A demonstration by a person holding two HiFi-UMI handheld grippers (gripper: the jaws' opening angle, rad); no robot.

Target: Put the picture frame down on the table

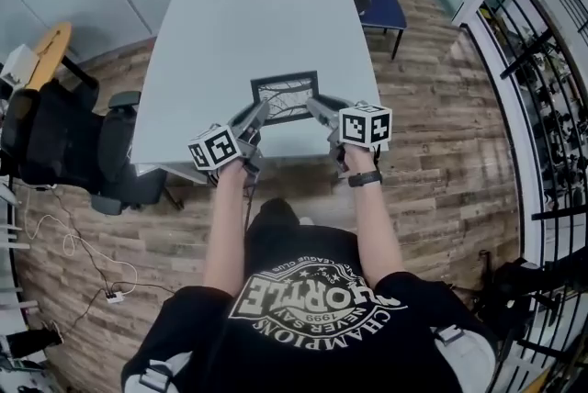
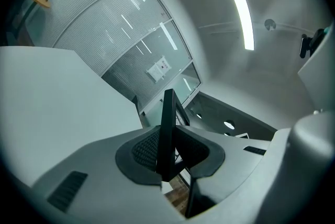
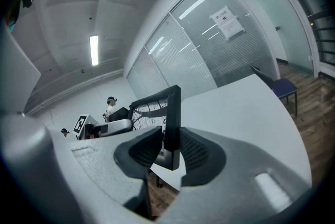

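Picture frame [image 1: 287, 97] clamped at each end by left tongs [image 1: 260, 113] and right tongs [image 1: 317, 109]; long axis crosswise, over near edge of surface [image 1: 257, 24].

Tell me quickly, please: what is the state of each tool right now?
Left tool: closed, holding the picture frame by its left edge.
Right tool: closed, holding the same frame by its right edge.

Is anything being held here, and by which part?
Yes: the picture frame. The left gripper is shut on its left side bar, the right gripper on its right side bar, both near the corners nearest the person.
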